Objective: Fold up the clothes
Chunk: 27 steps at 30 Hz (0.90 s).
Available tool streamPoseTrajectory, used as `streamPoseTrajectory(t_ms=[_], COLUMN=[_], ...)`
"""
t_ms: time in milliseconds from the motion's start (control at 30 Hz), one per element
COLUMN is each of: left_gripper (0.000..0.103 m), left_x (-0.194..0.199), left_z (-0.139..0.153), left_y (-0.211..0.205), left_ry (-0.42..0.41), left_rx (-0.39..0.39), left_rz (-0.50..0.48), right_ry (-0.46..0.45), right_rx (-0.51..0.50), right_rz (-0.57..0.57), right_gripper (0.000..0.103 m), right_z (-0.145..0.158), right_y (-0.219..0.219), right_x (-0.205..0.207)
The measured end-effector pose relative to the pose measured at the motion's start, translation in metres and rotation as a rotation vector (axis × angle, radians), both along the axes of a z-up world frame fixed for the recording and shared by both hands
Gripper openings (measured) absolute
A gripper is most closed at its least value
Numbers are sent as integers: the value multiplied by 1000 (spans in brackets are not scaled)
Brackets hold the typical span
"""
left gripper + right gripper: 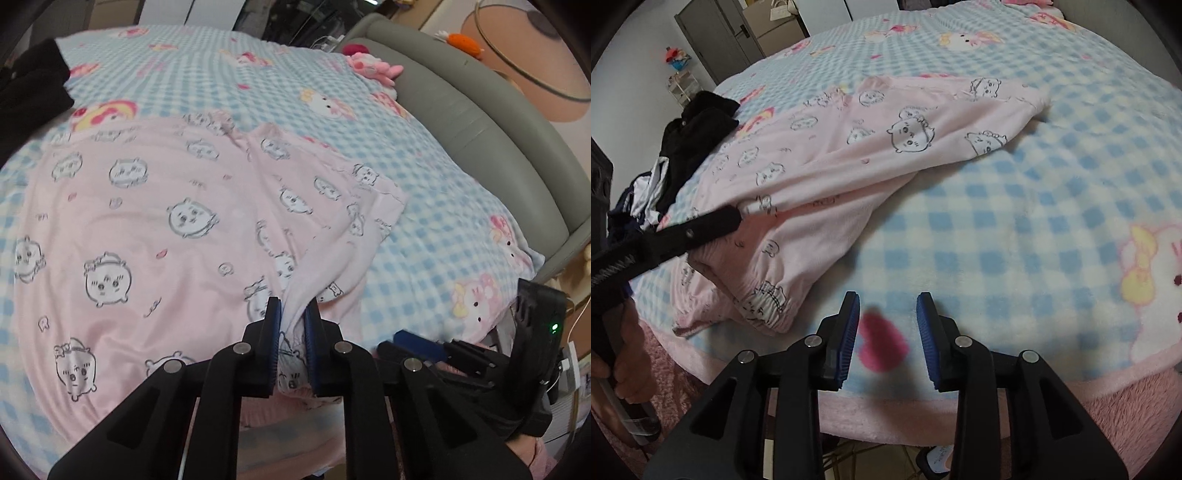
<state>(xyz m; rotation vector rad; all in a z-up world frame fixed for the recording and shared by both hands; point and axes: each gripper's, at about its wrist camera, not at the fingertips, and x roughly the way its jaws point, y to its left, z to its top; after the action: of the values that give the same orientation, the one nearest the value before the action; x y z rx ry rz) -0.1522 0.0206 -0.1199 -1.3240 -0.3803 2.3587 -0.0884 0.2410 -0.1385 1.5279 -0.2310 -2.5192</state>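
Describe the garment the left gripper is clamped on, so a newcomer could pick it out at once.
Start at the blue-and-white checked blanket covering the bed. On its near half lies the pink garment, one gathered edge pinched in the left gripper. Unlike the black clothes heaped at the far side, it is pale pink, printed with outlined cartoon faces.

the left claw [293, 306] angles downward, its blue pads [274, 336] pinched on a bunched fold of the pink pyjama garment [147, 221] at the garment's near edge. a bare hand [626, 354] grips the left claw's handle, just beside the garment's waistband. the right claw [888, 299] tilts downward to the right of the garment, apart from it, pads parted and holding nothing.
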Motion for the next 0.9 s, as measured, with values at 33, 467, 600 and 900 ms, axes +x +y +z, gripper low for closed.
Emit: streamPoseTrajectory(t_ms=[33, 467, 600, 900], left_gripper=[13, 28, 13, 9], left_x=[0, -16, -13, -5], left_z=[-3, -28, -24, 10], left_y=[-1, 43, 49, 7], left_ry=[-5, -86, -66, 26], left_rx=[2, -40, -52, -35], left_rz=[-1, -135, -138, 3], right_ry=[3, -26, -30, -47], right_rx=[0, -27, -34, 30], right_rz=[-2, 35, -8, 76], right_gripper=[33, 35, 35, 44], right_z=[0, -8, -7, -8], right_y=[0, -11, 0, -20], right_x=[-1, -13, -11, -18])
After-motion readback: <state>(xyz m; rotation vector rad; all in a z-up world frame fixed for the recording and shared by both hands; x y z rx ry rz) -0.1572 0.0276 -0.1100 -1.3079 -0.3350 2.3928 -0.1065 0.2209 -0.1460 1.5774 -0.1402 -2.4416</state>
